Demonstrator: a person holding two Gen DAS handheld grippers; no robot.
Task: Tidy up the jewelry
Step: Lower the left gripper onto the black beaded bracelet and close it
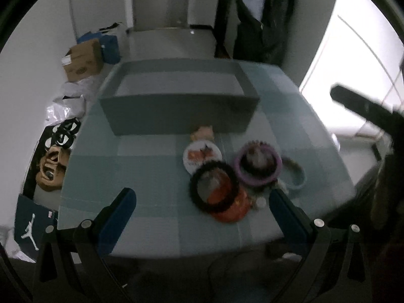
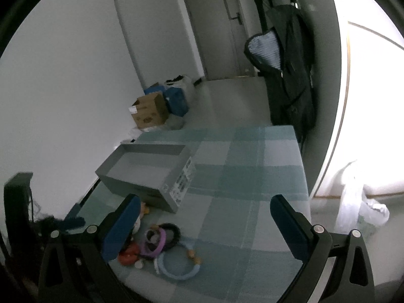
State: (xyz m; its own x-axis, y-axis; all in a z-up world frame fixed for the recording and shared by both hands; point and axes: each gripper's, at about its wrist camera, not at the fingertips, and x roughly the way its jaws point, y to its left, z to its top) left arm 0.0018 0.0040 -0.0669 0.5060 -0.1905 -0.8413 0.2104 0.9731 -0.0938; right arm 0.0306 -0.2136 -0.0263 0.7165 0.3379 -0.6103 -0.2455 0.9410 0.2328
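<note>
Both grippers hover above the surface (image 2: 252, 176), which has a blue-green checked cover. Left gripper (image 1: 202, 209) is spread wide w/ nothing between its blue pads; right gripper (image 2: 205, 224) is likewise spread wide and carries nothing.

Grey box (image 1: 179, 101) sits open-topped toward the far edge of the surface, nearer the far left corner in the right wrist view; inside looks bare, a label shows on its right end wall.

Jewelry lies in a cluster just in front of the box, toward the near edge:
- black beaded bracelet (image 1: 214, 184) lying partly on an orange piece (image 1: 229, 207)
- purple ring-shaped bracelet (image 1: 257, 164) just beside the black one, touching or nearly so
- light blue bangle (image 2: 176, 262) at the right of the cluster, closest to the near edge in the right wrist view
- white round disc (image 1: 200, 155) w/ red-orange marks, behind the black bracelet
- small tan item (image 1: 203, 132) right up against the box's front wall; too blurred to say what it is

Left wrist view is motion-blurred, so fine detail of the pieces can't be told. Cardboard box (image 2: 150, 111) stands on the floor beyond the surface, by the wall.
</note>
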